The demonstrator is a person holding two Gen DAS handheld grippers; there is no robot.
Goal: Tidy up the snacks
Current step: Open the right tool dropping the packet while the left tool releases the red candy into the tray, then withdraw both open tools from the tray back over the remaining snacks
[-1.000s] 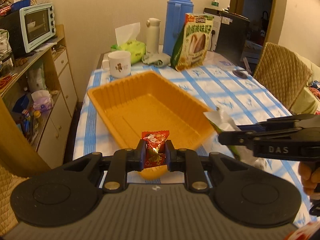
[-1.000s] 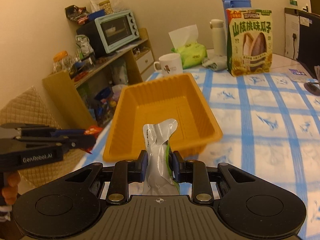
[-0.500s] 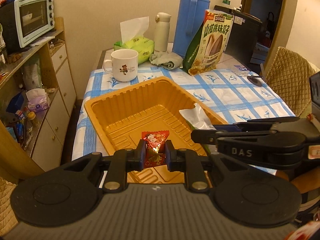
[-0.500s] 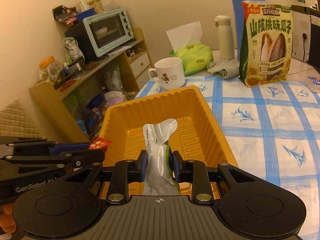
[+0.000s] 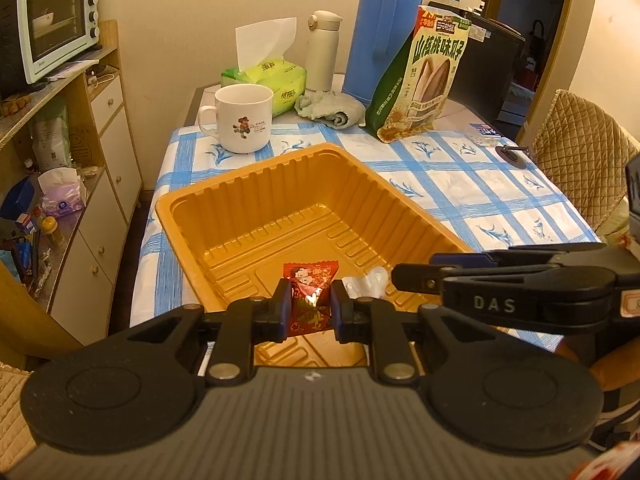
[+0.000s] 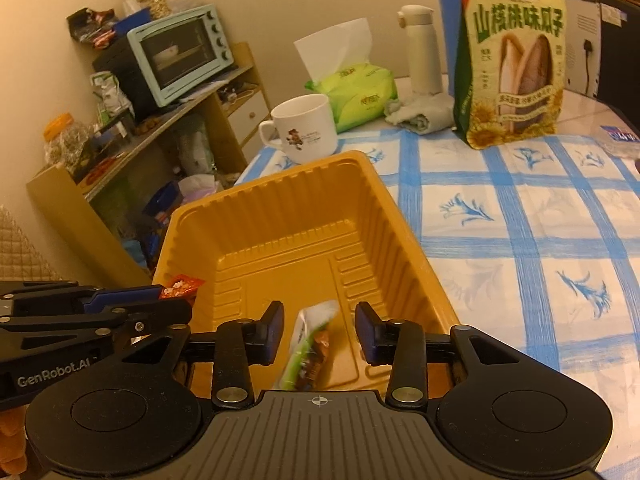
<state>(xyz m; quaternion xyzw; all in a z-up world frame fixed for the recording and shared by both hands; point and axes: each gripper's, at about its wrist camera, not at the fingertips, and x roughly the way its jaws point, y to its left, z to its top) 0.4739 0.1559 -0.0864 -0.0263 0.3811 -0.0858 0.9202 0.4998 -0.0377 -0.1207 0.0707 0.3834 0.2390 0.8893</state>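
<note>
Lying in orange tray [image 6: 384, 216]: silver snack packet [image 6: 310, 344], between spread right tongs [image 6: 319, 332].

Orange tray [image 5: 256, 216] glossy ribbed plastic; red snack packet [image 5: 310, 296] shiny foil; tablecloth [image 6: 520, 216] smooth.

Home dining room, checked tablecloth [image 5: 472, 184], toaster oven [image 5: 52, 24], thermos [image 5: 380, 32], mug [image 5: 242, 118]

Grippers: two, left gripper [image 5: 308, 306] and right gripper [image 6: 319, 331].
Small snack packets: two, one red packet [image 5: 310, 294], one clear-and-green packet [image 6: 310, 354].
Orange tray [image 5: 256, 204]: one.
Sunflower-seed bag [image 5: 424, 76]: one.
Mug [image 5: 242, 118]: one.
Tissue pack [image 5: 268, 76]: one.
Blue thermos [image 5: 380, 28]: one.
White flask [image 5: 322, 56]: one.
Folded cloth [image 5: 332, 106]: one.
Toaster oven [image 5: 52, 20]: one.
</note>
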